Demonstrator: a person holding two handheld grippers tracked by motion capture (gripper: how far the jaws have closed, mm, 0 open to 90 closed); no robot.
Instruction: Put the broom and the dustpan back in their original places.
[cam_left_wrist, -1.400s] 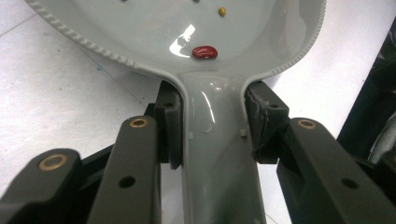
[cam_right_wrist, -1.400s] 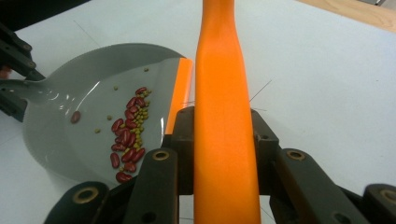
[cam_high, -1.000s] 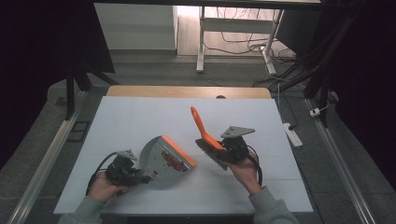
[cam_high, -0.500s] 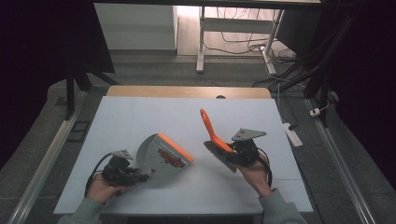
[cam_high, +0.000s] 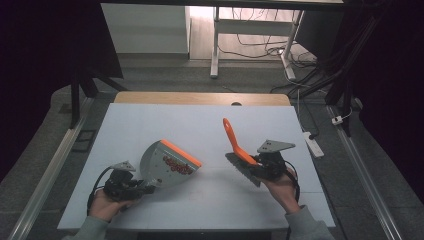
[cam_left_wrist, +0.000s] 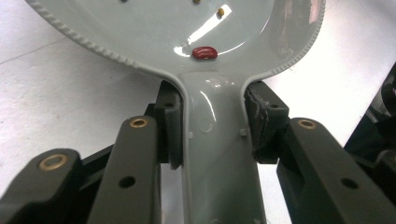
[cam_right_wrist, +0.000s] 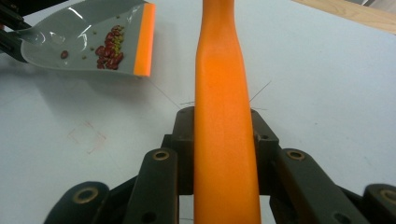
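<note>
A grey dustpan (cam_high: 167, 165) with an orange lip is tilted up off the white table (cam_high: 200, 125). My left gripper (cam_high: 131, 186) is shut on its handle (cam_left_wrist: 217, 154). Red beans (cam_right_wrist: 109, 46) and a few small green ones lie inside the pan near the lip; one red bean (cam_left_wrist: 204, 52) sits close to the handle. My right gripper (cam_high: 260, 170) is shut on an orange-handled brush (cam_high: 235, 142), with the handle (cam_right_wrist: 224, 116) running up between the jaws. The brush's dark bristles (cam_high: 242, 170) rest near the table at the right of the pan.
A wooden strip (cam_high: 200, 97) edges the table's far side. A white power strip (cam_high: 314, 142) lies on the floor at the right. Metal rails run along both sides of the table. A faint square mark (cam_right_wrist: 86, 136) shows on the table between pan and brush.
My right hand has carried the brush to the right, away from the dustpan. The dustpan and my left hand have stayed put.
</note>
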